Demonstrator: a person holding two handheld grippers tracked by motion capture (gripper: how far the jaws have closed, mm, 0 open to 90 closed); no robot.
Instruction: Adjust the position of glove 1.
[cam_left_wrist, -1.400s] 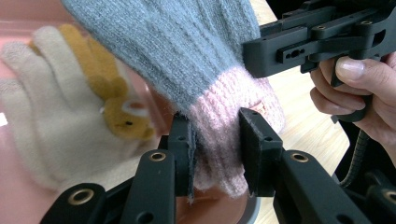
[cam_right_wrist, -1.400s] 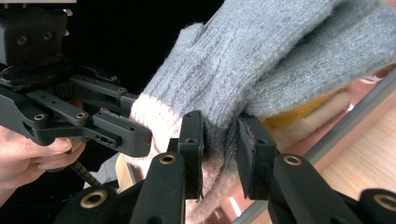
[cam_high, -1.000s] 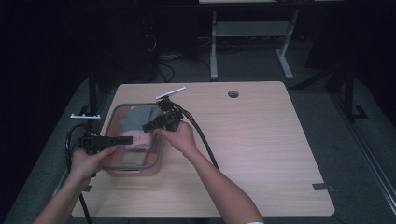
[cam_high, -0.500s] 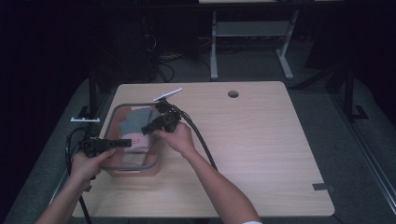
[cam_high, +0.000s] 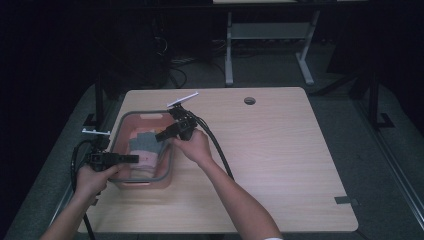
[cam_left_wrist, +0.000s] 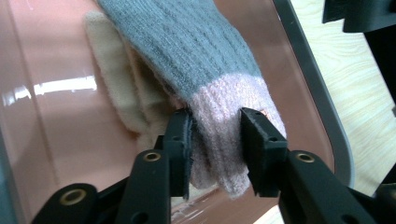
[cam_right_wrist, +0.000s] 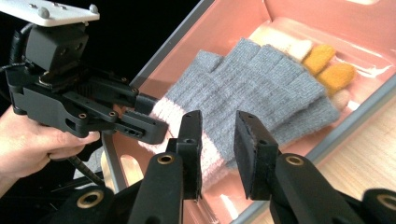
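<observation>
The grey glove (cam_right_wrist: 261, 88) lies in the pink bin (cam_high: 120, 135), its pink cuff clamped between the left hand-held gripper's (cam_left_wrist: 215, 135) jaws, while the right hand-held gripper (cam_right_wrist: 217, 140) hovers parted just above, so lifting out looks undone.

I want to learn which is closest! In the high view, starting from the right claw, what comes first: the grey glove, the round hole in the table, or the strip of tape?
1. Grey glove, in the bin, beside the right claw.
2. Round hole, far side of the table.
3. Tape strip, near right corner.
</observation>
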